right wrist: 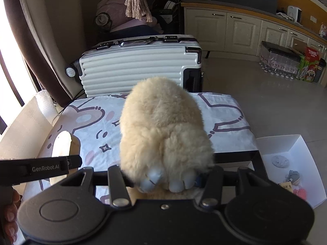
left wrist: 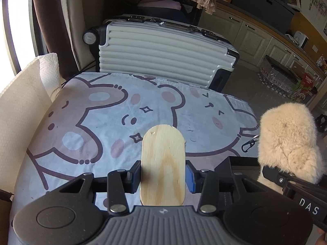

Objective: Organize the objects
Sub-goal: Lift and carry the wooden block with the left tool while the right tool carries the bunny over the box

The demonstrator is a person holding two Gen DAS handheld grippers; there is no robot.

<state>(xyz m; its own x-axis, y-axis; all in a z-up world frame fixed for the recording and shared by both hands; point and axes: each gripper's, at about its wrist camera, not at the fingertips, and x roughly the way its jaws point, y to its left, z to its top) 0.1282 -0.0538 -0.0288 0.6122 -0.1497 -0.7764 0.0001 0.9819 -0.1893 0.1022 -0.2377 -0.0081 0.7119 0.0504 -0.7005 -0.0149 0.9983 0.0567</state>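
Note:
My left gripper (left wrist: 163, 175) is shut on a flat oval wooden piece (left wrist: 163, 163) and holds it above the cartoon bear tablecloth (left wrist: 92, 112). My right gripper (right wrist: 165, 177) is shut on a fluffy cream plush toy (right wrist: 163, 126) with pale blue toes, also held above the table. The plush shows at the right of the left wrist view (left wrist: 286, 138), with a black key clip (left wrist: 248, 145) hanging by it. The wooden piece shows at the left of the right wrist view (right wrist: 63, 143), behind the left gripper's body.
A white box (right wrist: 292, 145) with a few small trinkets sits on the floor to the right of the table. A white ribbed suitcase (left wrist: 163, 53) stands behind the table. A paper towel roll (left wrist: 20, 112) is at the left edge.

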